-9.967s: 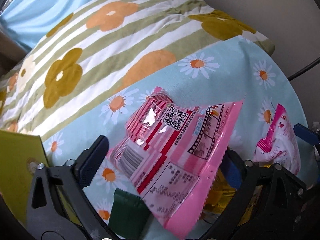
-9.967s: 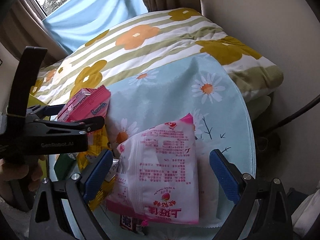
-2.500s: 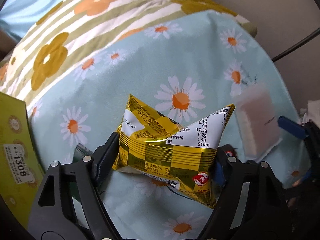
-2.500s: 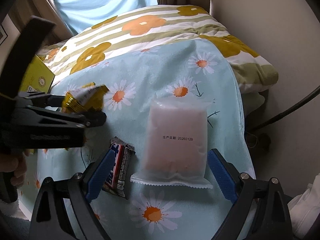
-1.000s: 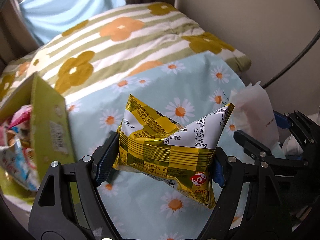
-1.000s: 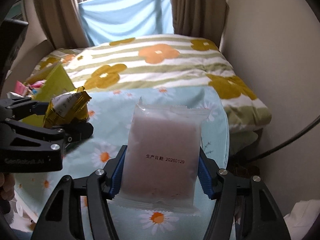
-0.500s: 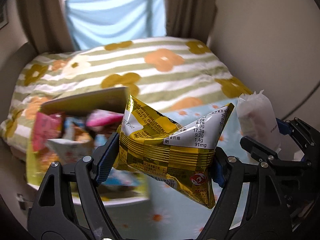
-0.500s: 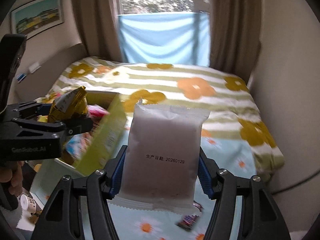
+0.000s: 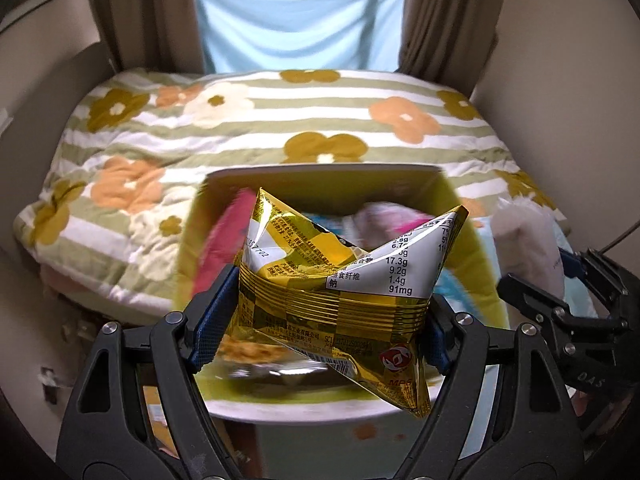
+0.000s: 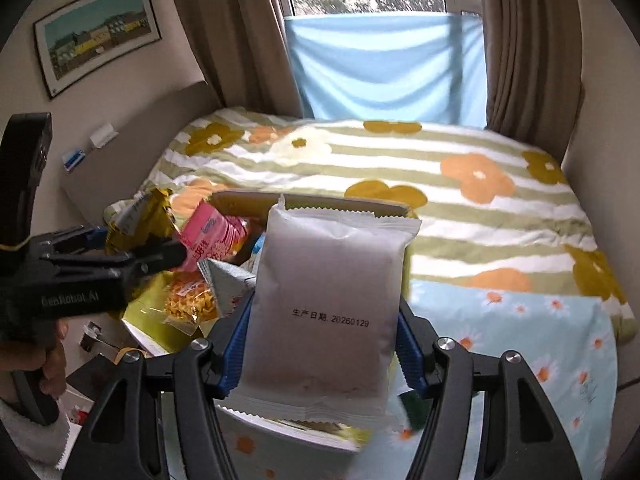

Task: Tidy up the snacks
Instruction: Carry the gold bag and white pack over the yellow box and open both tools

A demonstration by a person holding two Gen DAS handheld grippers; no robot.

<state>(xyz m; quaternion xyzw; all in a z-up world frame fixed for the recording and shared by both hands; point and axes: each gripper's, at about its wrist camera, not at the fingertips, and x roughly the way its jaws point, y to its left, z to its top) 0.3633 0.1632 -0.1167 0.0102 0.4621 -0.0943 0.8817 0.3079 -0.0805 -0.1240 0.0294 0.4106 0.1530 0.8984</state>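
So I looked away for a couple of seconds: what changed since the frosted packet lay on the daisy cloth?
The right gripper closed on the frosted packet and lifted it; both grippers swung over to the open yellow box of snacks. The left gripper stayed clamped on the gold packet.

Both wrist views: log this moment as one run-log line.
left tool: shut on gold snack packet | right tool: shut on frosted white packet | both over: open yellow-green snack box | released: neither
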